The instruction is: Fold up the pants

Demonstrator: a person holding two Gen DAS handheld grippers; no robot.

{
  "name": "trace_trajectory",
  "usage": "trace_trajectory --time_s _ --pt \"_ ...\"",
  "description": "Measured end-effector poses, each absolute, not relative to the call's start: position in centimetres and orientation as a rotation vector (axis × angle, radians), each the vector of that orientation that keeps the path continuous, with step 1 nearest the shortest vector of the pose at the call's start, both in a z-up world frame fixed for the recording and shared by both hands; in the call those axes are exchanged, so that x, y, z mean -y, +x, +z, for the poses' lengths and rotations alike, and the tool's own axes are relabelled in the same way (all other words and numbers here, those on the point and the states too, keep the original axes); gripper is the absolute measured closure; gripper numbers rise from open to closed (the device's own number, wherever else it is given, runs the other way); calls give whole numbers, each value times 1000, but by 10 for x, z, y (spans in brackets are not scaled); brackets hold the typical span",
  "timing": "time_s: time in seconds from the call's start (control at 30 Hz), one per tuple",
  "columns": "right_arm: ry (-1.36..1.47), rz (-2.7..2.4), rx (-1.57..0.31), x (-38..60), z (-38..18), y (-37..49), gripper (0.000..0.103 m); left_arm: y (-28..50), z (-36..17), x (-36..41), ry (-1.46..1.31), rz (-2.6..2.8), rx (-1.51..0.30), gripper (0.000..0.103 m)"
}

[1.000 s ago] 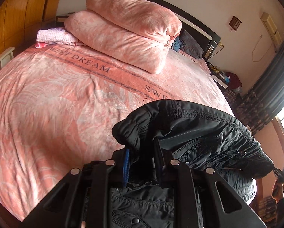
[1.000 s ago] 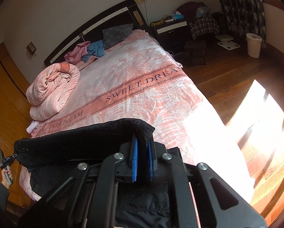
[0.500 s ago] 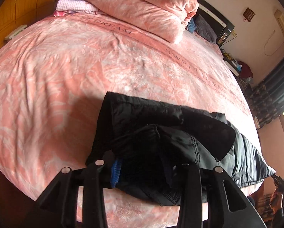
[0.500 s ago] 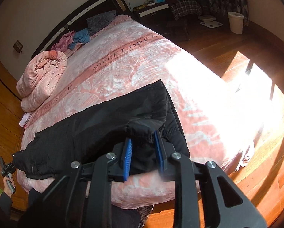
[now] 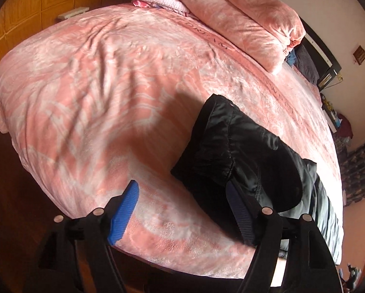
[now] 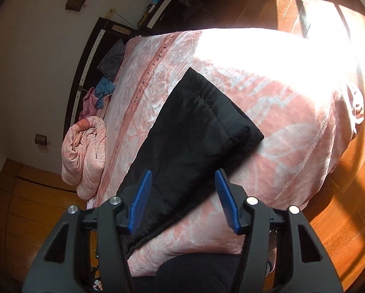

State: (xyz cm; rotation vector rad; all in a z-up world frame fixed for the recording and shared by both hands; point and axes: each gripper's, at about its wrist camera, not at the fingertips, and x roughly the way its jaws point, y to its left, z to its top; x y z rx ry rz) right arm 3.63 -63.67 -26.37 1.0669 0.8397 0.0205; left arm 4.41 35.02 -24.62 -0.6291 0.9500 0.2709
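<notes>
The black padded pants (image 5: 251,161) lie folded over on the pink bedspread (image 5: 97,85) near the bed's front edge. My left gripper (image 5: 182,190) is open and empty, its blue pads spread wide, just in front of the pants' left end. In the right wrist view the pants (image 6: 192,127) run as a long folded strip across the bedspread (image 6: 292,122). My right gripper (image 6: 182,180) is open and empty, held above the near part of the pants.
A rolled pink quilt (image 5: 251,19) and a folded pink towel (image 5: 163,1) sit at the head of the bed. Loose clothes (image 6: 101,92) lie by the dark headboard (image 6: 84,56). Wooden floor (image 6: 353,207) surrounds the bed, with a nightstand (image 6: 163,2) beyond.
Both grippers let go of the pants and opened wide. The lifted fold now lies flat on the bed, and both grippers have drawn back toward the bed's edge.
</notes>
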Motion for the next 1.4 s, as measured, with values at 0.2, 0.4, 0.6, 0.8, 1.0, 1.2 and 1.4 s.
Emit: trace_trajectory --time_s 0.2,0.4,0.6,0.8,1.0,1.2,1.4 --pt "1165 -21 -828 642 -288 40 46 57 -236 -335 -745 138 -910 15" --pt "1190 -47 -832 640 -296 46 44 84 -257 -321 -796 128 -985 13" --pt "1193 -67 -825 643 -293 54 42 107 -266 -311 -723 153 -1050 88" --pt "1194 -81 -824 644 -292 58 42 104 -271 -321 -785 185 -1032 91" --pt "1195 -126 -839 653 -298 61 44 105 -281 -325 -788 226 -1046 91" --pt "1044 -137 -832 644 -280 68 94 103 -290 -323 -769 238 -1064 91" --pt "1084 -195 -862 648 -306 62 95 104 -296 -323 -770 248 -1075 91"
